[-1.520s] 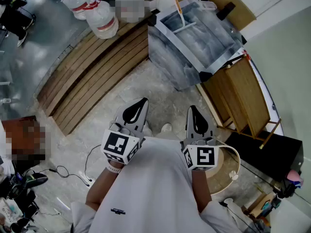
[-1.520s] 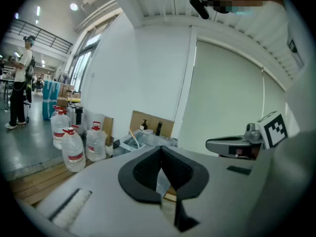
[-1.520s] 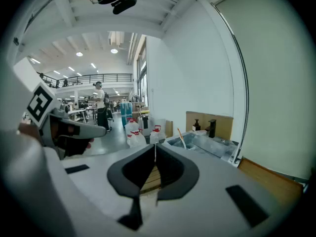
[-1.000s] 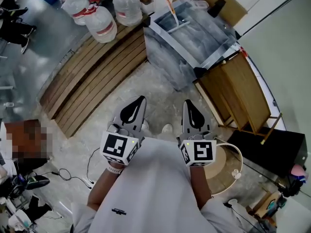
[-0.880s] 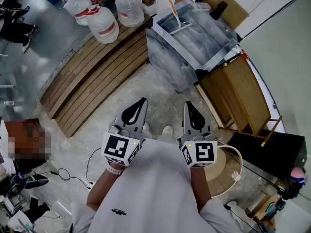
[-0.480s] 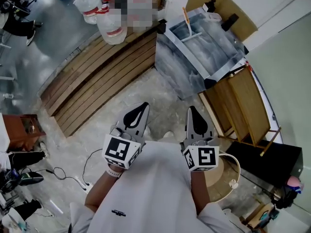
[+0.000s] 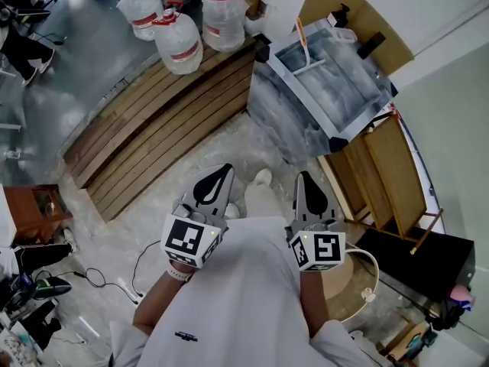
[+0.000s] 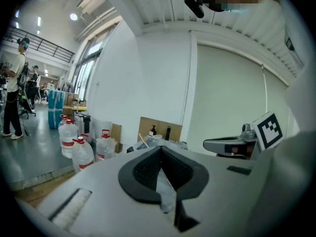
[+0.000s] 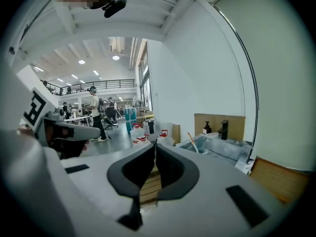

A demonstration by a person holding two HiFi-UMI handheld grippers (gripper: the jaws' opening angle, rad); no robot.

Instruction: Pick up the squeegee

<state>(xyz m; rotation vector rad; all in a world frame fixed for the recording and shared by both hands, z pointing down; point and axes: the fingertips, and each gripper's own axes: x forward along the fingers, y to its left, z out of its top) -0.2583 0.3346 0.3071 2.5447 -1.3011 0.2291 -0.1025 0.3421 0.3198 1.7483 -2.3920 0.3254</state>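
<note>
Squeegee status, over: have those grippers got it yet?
Left gripper and right gripper shut, empty. Squeegee untouched, lying in the sink well ahead of both. Nothing seen blocking it.

Indoor work area seen from steeply above. Three large clear water jugs (image 7: 180, 43) with red caps and red bands, standing together at the far end of a slatted wooden platform (image 7: 145, 128). Just right of the platform, a grey sink unit (image 7: 284, 109) wrapped in cloudy plastic film. Beside it, a wooden cabinet (image 7: 374, 174), then a black box (image 7: 428, 243). Nearer, pale stone floor (image 7: 199, 159) with a thin black cable (image 7: 141, 254) lying at lower left.
</note>
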